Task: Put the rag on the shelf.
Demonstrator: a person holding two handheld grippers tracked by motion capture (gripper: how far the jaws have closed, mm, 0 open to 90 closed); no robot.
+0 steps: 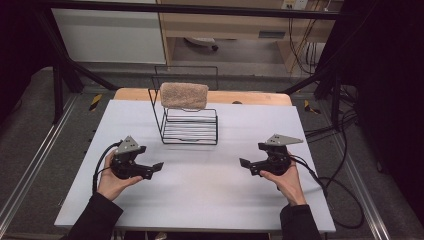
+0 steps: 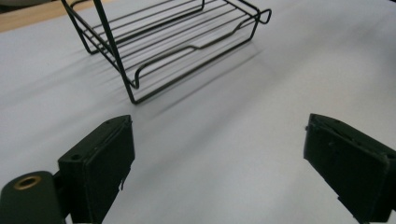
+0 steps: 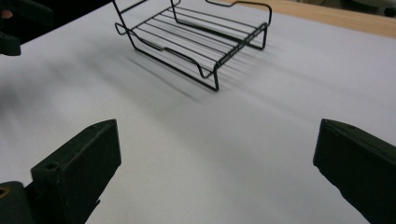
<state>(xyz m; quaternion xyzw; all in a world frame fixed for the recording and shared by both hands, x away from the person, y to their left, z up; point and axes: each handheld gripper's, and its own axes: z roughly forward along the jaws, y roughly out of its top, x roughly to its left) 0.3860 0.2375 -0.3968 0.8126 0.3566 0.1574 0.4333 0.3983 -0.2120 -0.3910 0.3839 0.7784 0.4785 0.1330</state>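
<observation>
My left gripper (image 1: 150, 169) and right gripper (image 1: 248, 165) sat wide open and empty, well short of the wire rack (image 1: 190, 127). The brown sponge (image 1: 184, 95) rested on the rack's top tier. Risk: a careless reach could snag the wires and tip it.

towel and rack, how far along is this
Looks done: the towel hangs over the top of the wire rack. In hand: nothing; the left gripper and right gripper sit low over the table, jaws wide and empty. Left: seemingly nothing.
</observation>
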